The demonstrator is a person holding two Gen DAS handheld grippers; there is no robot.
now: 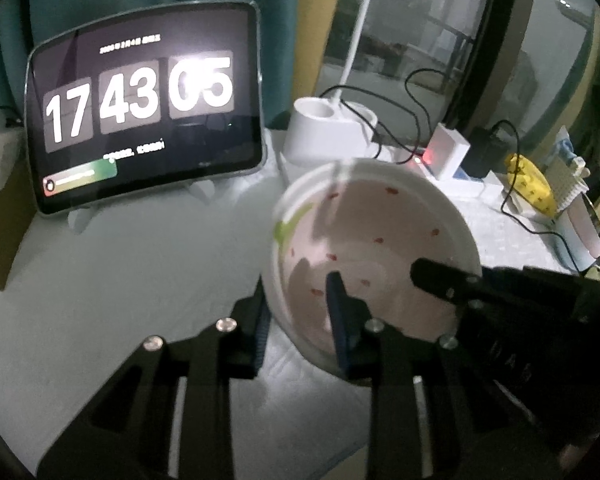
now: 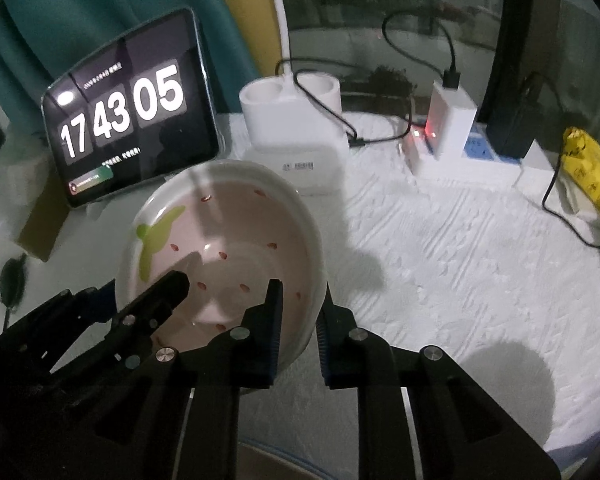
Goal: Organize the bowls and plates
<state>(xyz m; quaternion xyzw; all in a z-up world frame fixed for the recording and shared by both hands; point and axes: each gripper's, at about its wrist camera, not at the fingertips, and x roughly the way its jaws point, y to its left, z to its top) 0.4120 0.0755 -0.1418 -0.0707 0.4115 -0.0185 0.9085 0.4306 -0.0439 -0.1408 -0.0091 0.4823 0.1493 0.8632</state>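
Observation:
A white bowl [image 1: 380, 224] with a pink inside, red specks and a green leaf mark hangs tilted above the white cloth. My left gripper [image 1: 298, 300] is shut on its near-left wall, one pad inside and one outside. My right gripper [image 2: 300, 296] is shut on the opposite wall of the same bowl [image 2: 228, 232], again with one finger on each side. In the left wrist view, one of the right gripper's fingers [image 1: 432, 276] reaches in over the right rim. In the right wrist view, one of the left gripper's fingers [image 2: 172, 284] lies inside at the left.
A tablet [image 1: 144, 108] showing a clock leans at the back left. Behind the bowl stand a white lamp base [image 1: 328, 128], a charger block [image 1: 448, 152] on a power strip with black cables, and a yellow bag [image 1: 530, 184]. A white textured cloth [image 2: 440, 260] covers the table.

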